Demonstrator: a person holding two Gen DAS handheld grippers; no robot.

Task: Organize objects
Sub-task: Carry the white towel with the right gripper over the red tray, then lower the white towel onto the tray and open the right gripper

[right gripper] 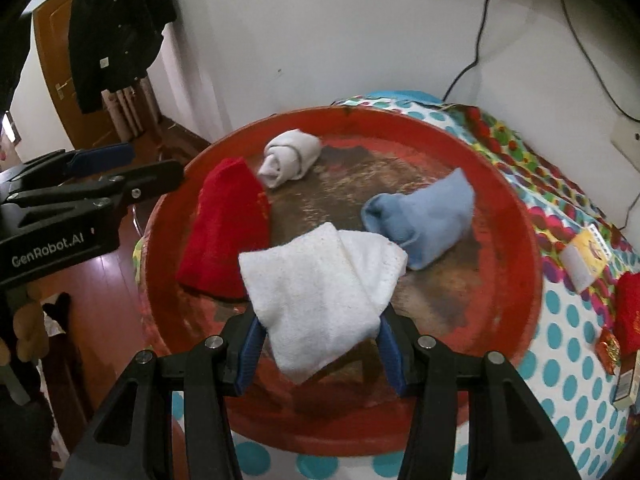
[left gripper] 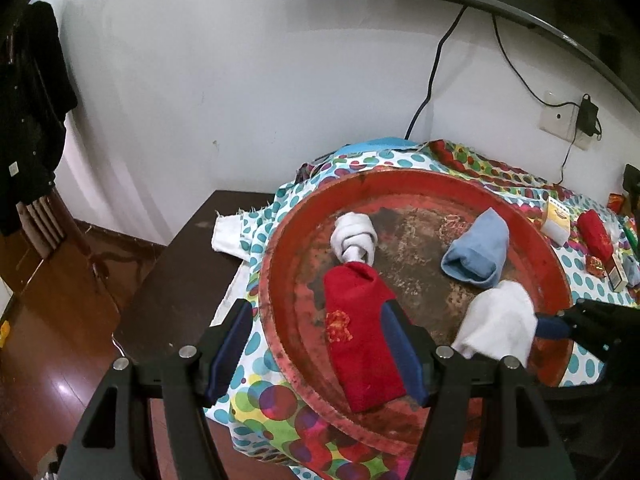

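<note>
Right claw (right gripper: 320, 344), lower centre of its own frame, pinching a folded white cloth (right gripper: 320, 300) between blue pads, cloth raised above the near part of the red tray (right gripper: 516, 208). Seen from the left camera, same claw (left gripper: 548, 326) entering from the right edge, white cloth (left gripper: 500, 322) bunched at its tip. Left claw (left gripper: 320, 344), lower centre of its frame, spread wide; right pad touching the side of a folded red sock (left gripper: 360, 336), left pad well clear of it, out over the tray's rim. Red sock (right gripper: 228, 236) lying on the left part of the tray. Just beyond it, toward the upper left of the tray, a rolled white sock (left gripper: 354, 238). On the right part of the tray, a folded light blue sock (left gripper: 478, 252), apart from the others. Under the tray, a polka-dot cloth (left gripper: 276, 404) covering the tabletop (left gripper: 188, 264). Right of the tray on that cloth, a small yellow-and-white box (left gripper: 556, 222) and another red bundle (left gripper: 596, 232).
</note>
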